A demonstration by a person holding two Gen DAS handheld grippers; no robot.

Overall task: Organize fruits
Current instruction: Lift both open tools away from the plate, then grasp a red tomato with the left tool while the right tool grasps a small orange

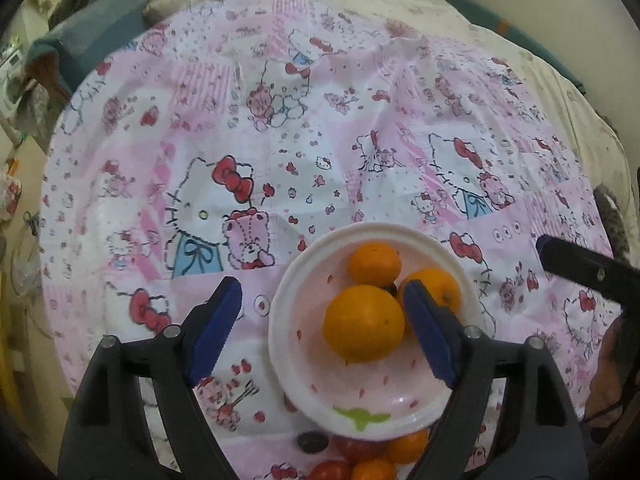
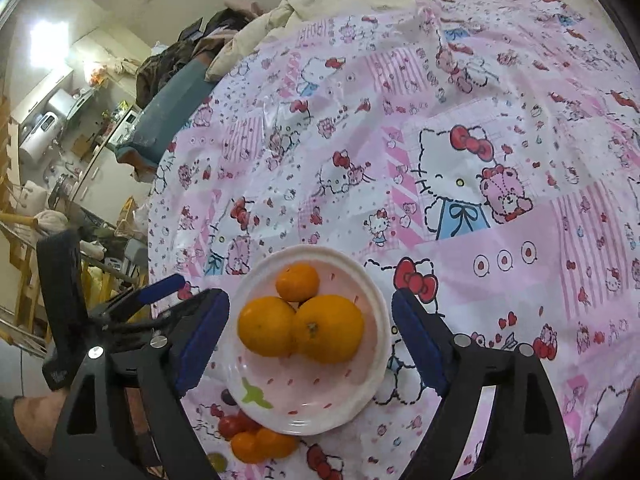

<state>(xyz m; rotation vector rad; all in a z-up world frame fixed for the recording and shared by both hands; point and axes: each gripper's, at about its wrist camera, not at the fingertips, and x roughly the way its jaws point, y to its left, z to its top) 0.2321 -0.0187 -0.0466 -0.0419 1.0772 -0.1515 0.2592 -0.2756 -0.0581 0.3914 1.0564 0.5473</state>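
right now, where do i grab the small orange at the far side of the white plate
Grip the small round orange across its widest middle, coming straight down from above. It sits against two bigger oranges on its near side, and the shallow white plate rim curves behind it, so a sideways approach is crowded. The right gripper is open already.

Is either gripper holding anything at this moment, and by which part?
Nothing is held. The left gripper and right gripper are both open above the plate of oranges.

plate (image 2: 372, 380) on tablecloth (image 2: 500, 264) | three oranges (image 2: 328, 328) in plate, touching | loose fruits (image 2: 256, 440) on tablecloth, just beside plate's near rim
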